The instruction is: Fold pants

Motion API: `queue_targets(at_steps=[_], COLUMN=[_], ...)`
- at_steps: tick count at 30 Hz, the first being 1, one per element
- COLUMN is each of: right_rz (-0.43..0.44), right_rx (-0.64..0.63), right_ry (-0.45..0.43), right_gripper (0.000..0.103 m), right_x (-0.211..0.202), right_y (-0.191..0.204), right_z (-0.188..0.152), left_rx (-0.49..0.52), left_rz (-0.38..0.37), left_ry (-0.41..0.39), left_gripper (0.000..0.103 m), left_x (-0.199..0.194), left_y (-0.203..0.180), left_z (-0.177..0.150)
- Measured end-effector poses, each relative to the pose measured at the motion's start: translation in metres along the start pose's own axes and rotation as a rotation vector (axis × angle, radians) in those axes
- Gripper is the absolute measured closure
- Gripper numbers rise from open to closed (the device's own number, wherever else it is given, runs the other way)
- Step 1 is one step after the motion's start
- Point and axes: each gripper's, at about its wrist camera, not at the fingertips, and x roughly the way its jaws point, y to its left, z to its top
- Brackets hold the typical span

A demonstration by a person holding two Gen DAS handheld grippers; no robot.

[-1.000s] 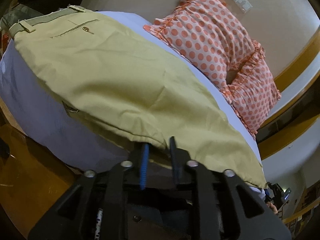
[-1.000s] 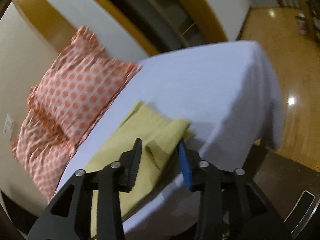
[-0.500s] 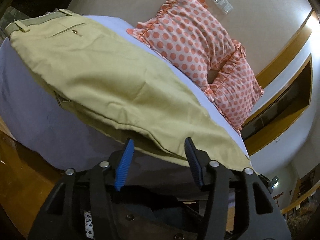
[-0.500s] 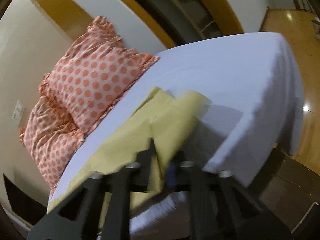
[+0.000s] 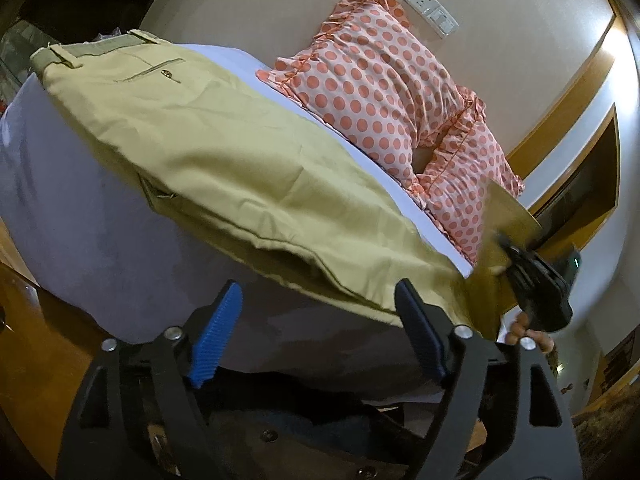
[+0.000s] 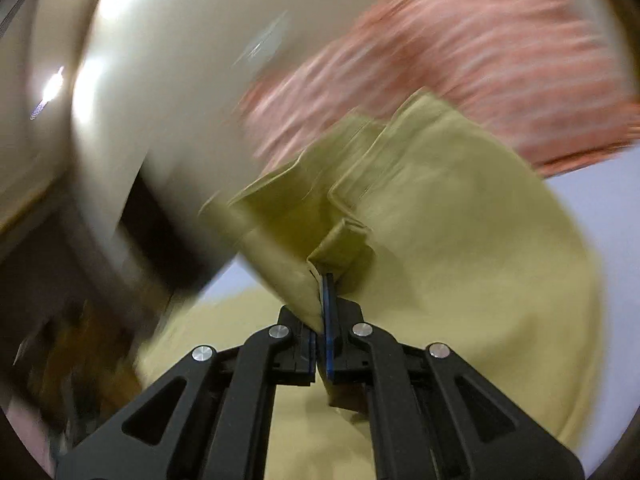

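Khaki pants (image 5: 224, 152) lie folded lengthwise on a white bed (image 5: 80, 232), waistband at the far left. My left gripper (image 5: 320, 320) is open and empty, just in front of the near edge of the pants. My right gripper (image 6: 322, 280) is shut on the leg hems of the pants (image 6: 420, 208) and holds them lifted above the bed. It also shows in the left wrist view (image 5: 536, 280) at the right, with the raised hem (image 5: 504, 220) above it. The right wrist view is blurred by motion.
Two orange polka-dot pillows (image 5: 392, 92) lie along the far side of the bed by a beige wall with a socket (image 5: 430, 10). Wooden floor (image 5: 28, 320) runs along the near side. The pillows show as a blurred streak in the right wrist view (image 6: 500, 60).
My left gripper let go of the pants' edge, opened wide and drew back. My right gripper closed on the leg hems and lifted them, swinging toward the pillows.
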Motion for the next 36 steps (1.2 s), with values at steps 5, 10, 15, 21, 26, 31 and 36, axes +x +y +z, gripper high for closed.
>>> queue_targets(at_steps=[5, 10, 15, 21, 26, 31, 36], right_rz=[0.019, -0.011, -0.074, -0.074, -0.071, -0.075, -0.074], right_rx=[-0.139, -0.065, 0.024, 0.044, 0.038, 0.047, 0.060], right_ry=[0.264, 0.148, 0.095, 0.125, 0.148, 0.154, 0.152], right_gripper=[0.069, 0.020, 0.020, 0.019, 0.018, 0.018, 0.016], right_x=[0.056, 0.016, 0.003, 0.010, 0.020, 0.023, 0.024], right_y=[0.045, 0.024, -0.002, -0.001, 0.002, -0.001, -0.004], right_z=[-0.045, -0.032, -0.020, -0.030, -0.035, -0.038, -0.038], left_rx=[0.032, 0.019, 0.007, -0.020, -0.116, -0.284, -0.449], left_rz=[0.017, -0.008, 0.011, 0.007, 0.007, 0.066, 0.083], left_ry=[0.028, 0.037, 0.037, -0.039, -0.151, -0.285, -0.313], left_gripper=[0.015, 0.012, 0.012, 0.012, 0.013, 0.020, 0.056], left_x=[0.008, 0.025, 0.041, 0.034, 0.015, -0.005, -0.007], left_y=[0.003, 0.011, 0.014, 0.014, 0.030, 0.070, 0.112], left_z=[-0.007, -0.007, -0.002, 0.018, 0.046, 0.075, 0.094])
